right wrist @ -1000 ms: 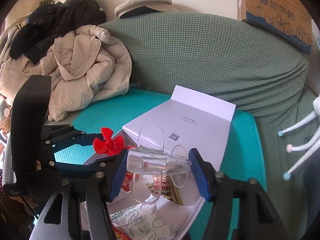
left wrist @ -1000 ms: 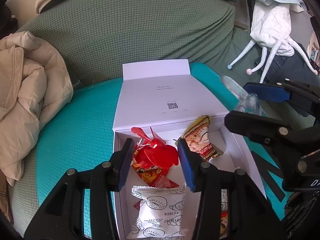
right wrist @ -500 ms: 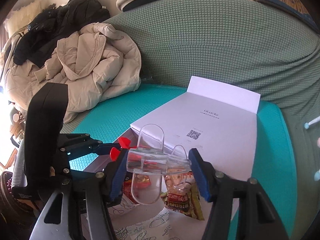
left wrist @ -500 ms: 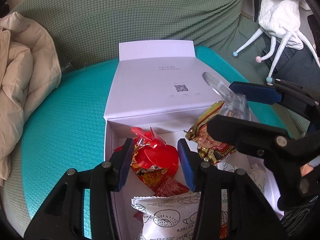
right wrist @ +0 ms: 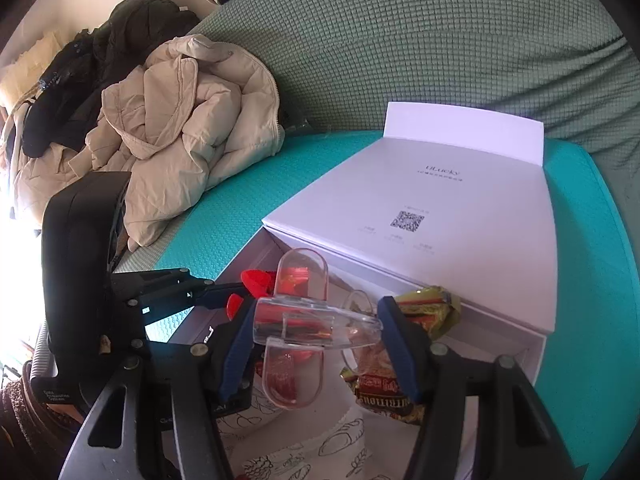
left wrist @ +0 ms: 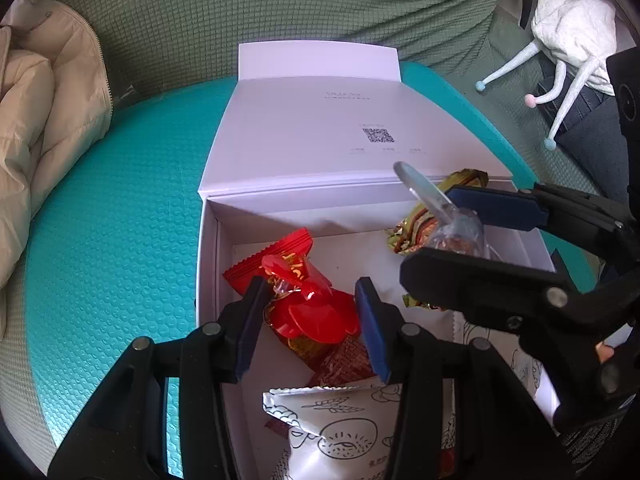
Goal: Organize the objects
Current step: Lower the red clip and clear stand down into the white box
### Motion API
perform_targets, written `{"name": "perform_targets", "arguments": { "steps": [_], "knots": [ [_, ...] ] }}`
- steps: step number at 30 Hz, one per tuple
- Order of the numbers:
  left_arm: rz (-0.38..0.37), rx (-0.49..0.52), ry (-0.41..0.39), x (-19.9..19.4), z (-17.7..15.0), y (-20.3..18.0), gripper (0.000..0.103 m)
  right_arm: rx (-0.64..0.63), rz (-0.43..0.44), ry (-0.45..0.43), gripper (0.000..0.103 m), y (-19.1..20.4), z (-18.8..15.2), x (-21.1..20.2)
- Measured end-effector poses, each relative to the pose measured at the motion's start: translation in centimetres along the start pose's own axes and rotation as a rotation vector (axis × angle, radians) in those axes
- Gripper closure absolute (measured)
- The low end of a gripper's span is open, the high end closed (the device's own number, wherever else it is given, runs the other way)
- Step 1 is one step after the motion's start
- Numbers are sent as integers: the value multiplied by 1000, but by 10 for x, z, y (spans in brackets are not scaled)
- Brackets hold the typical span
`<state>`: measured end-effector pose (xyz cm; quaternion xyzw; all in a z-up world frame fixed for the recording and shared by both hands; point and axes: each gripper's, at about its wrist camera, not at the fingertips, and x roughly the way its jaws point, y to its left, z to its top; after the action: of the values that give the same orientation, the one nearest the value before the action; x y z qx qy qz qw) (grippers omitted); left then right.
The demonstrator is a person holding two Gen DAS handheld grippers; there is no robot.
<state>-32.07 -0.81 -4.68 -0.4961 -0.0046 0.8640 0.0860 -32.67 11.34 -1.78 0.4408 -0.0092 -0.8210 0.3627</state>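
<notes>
Left gripper (left wrist: 310, 320) jaws clamp red plastic propeller (left wrist: 316, 312); right gripper (right wrist: 316, 340) jaws clamp clear plastic propeller (right wrist: 304, 320). Both above open white box (left wrist: 208, 248) holding snack packets (left wrist: 340, 420).

In the left wrist view, the white snack packet (left wrist: 340, 436) at six o'clock runs off the bottom edge, flanked by black gripper arms. The red packet (left wrist: 280, 260) is partly covered by the red propeller (left wrist: 316, 312). At three o'clock the right gripper (left wrist: 460, 236) hides much of the gold packet (left wrist: 404, 232). The small print on the box lid (left wrist: 320, 140) is too fine to read.
</notes>
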Motion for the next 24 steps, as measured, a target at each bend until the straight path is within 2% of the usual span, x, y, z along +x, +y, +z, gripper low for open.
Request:
{"name": "perform_targets", "arguments": {
  "steps": [13,24],
  "knots": [
    [9,81,30,4,-5,-12,60,-44,31,40,41,9,-5,5],
    [4,59,13,3,-3,-6,54,-41,26,41,40,8,-6,6]
  ]
}}
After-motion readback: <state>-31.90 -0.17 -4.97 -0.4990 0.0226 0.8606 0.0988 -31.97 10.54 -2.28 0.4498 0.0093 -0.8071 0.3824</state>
